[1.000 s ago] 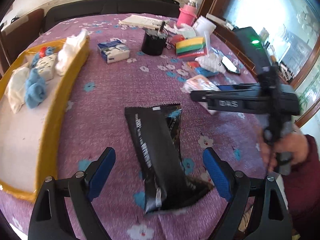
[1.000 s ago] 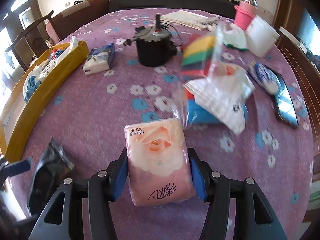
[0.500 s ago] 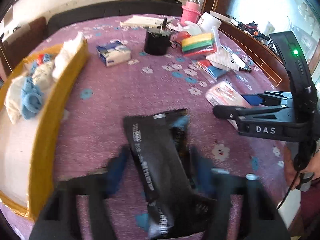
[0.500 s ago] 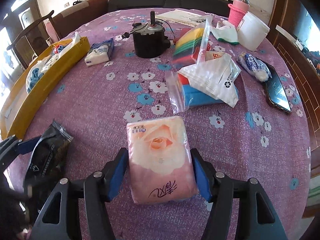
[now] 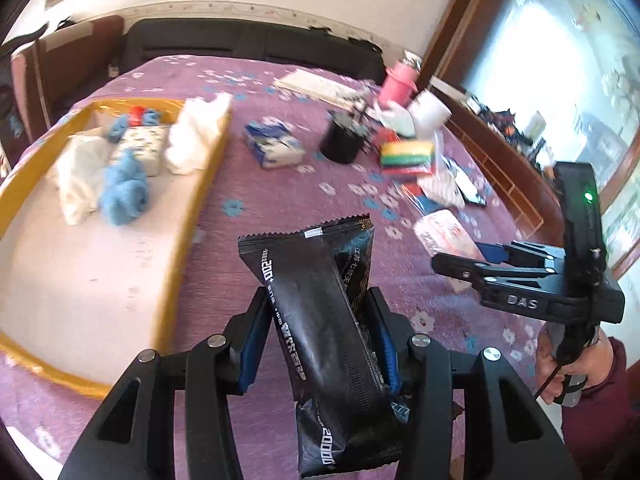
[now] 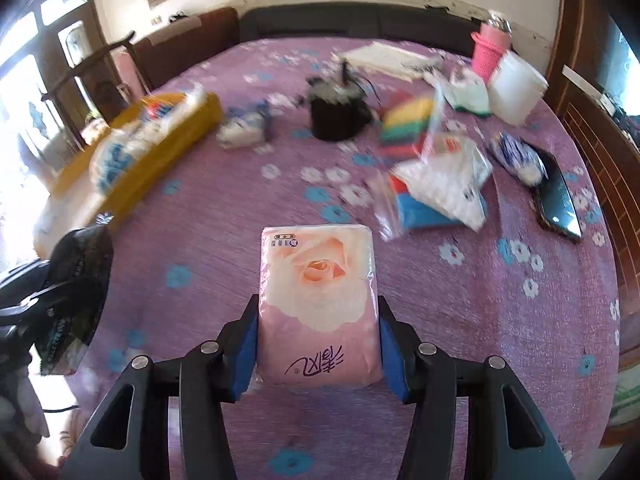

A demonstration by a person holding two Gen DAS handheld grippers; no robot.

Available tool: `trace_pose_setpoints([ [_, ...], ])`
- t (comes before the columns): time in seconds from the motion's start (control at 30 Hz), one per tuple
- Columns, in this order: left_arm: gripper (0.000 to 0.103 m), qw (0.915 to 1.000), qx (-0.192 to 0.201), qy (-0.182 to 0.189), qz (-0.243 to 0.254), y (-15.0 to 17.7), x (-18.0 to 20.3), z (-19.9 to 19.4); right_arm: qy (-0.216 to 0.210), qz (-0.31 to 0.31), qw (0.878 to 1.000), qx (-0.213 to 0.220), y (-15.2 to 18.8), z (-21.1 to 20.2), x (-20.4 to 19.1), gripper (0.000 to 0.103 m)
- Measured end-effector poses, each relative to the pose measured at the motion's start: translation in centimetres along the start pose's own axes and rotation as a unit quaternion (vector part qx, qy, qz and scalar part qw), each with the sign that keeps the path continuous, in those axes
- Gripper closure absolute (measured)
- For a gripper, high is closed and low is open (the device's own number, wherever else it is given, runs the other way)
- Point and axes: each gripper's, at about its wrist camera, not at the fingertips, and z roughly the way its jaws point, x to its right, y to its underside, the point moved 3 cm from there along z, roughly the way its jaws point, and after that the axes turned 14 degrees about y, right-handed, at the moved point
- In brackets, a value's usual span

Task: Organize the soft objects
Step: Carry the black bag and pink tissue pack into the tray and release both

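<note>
My left gripper (image 5: pixel 320 344) is closing on the black pouch (image 5: pixel 320 320), my right gripper (image 6: pixel 318 344) on the pink tissue pack (image 6: pixel 318 304). I'd carry both level over the yellow tray (image 5: pixel 188 240) rim, setting them beside the blue cloth (image 5: pixel 124 188) there.

The packet (image 5: pixel 320 320) stands between the fingers of the left gripper (image 5: pixel 318 340), above the surface (image 5: pixel 280 208). Left of this gripper lies the tray (image 5: pixel 188 216), with cloths (image 5: pixel 124 188) in it. Ahead of it, further back, are the tissue box (image 5: pixel 274 146) and the round pot (image 5: pixel 342 142). The right gripper (image 6: pixel 318 344) has the tissue pack (image 6: pixel 318 300) between its fingers; ahead and to the right lie the bags (image 6: pixel 440 188), and the phone (image 6: pixel 554 196) further right.
</note>
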Motion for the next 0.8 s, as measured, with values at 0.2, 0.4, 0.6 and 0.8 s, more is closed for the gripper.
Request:
trace_pose_setpoints([
  [0.2, 0.056, 0.9978, 0.049, -0.034, -0.029, -1.4, -3.8, -5.1, -0.048, -0.012, 0.998, 0.027, -2.4, -2.7, -3.3, 0.046],
  [0.4, 0.056, 0.9904, 0.065, -0.108, -0.058, -2.8, -9.4, -8.3, -0.082, -0.048, 0.994, 0.046, -4.9, -4.1, -8.7, 0.046],
  [0.6, 0.056, 0.9819, 0.052, -0.161, -0.086, -4.5, -14.8, -9.1, -0.118, -0.087, 0.988, 0.057, -7.2, -4.4, -14.4, 0.046],
  [0.8, 0.056, 0.9758, 0.034, -0.178, -0.123, -6.0, -19.4, -8.3, -0.137, -0.12, 0.983, 0.037, -8.5, -2.7, -19.7, 0.046],
])
